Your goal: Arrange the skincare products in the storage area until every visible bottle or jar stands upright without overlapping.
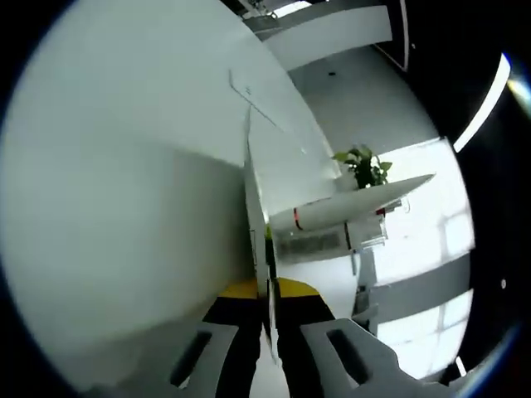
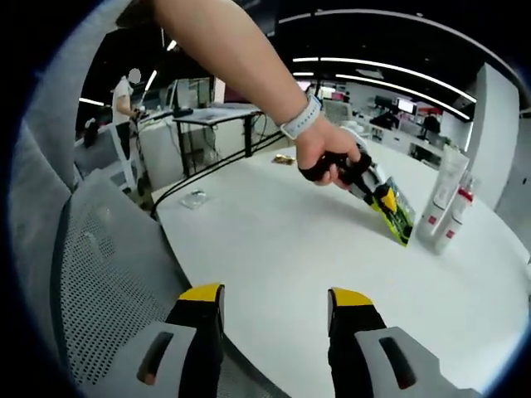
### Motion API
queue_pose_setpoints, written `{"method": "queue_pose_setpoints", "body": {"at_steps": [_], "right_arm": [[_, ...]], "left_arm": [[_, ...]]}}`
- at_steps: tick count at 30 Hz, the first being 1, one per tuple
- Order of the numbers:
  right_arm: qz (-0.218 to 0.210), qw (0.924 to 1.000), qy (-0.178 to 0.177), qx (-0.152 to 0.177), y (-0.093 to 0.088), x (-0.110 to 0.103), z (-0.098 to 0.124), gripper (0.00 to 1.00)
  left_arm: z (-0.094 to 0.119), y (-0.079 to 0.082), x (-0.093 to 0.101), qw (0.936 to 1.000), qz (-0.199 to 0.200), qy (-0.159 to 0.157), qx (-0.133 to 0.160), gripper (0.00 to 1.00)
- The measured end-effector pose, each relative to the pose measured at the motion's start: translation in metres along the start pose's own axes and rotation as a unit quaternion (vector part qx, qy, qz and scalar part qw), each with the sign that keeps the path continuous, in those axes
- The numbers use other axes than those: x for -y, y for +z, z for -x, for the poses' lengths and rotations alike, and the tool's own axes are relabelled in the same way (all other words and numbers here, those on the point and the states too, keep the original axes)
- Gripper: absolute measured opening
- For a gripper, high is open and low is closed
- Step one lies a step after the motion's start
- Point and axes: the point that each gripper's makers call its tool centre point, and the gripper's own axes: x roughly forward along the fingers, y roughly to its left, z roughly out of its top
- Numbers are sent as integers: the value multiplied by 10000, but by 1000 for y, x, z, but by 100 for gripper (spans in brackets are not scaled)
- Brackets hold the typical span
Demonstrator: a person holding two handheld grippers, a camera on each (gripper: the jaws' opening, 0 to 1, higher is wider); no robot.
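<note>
My left gripper (image 1: 270, 295) is shut on a thin flat packet (image 1: 255, 217), seen edge-on as a white strip rising between the yellow-tipped jaws. In the right gripper view a hand holds that left gripper (image 2: 382, 197) low over the white table (image 2: 274, 240), and the packet (image 2: 400, 217) shows as green and slanted down to the tabletop. Just right of it stand a tall white tube (image 2: 446, 186) and a shorter bottle with a red band (image 2: 458, 220). The left gripper view shows the tube (image 1: 348, 207) and the bottle (image 1: 367, 232) too. My right gripper (image 2: 275, 308) is open over the near table edge, holding nothing.
A grey mesh chair (image 2: 99, 274) stands against the table's near left edge. A small clear packet (image 2: 195, 199) and a small gold item (image 2: 284, 159) lie on the far part of the table. A potted plant (image 1: 362, 166) stands behind the tube. Desks and a person (image 2: 124, 91) are in the background.
</note>
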Motion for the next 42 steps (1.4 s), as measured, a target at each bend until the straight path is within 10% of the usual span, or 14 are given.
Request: {"method": "queue_pose_setpoints", "body": {"at_steps": [12,28,35,42], "right_arm": [[59,10000,-33,-14,0,1,1,45],[139,9998,-113,-20,-1,3,2,44],[146,9998,-142,-22,-1,4,2,43],[178,9997,-173,-32,-1,5,2,43]], "left_arm": [[6,5,-10,9916,-1018,777,-151,34],[-2,0,-10,9546,-2518,1469,-622,45],[1,0,-14,9268,-3182,1804,-850,56],[7,-1,-15,9237,-3251,1833,-868,56]]}}
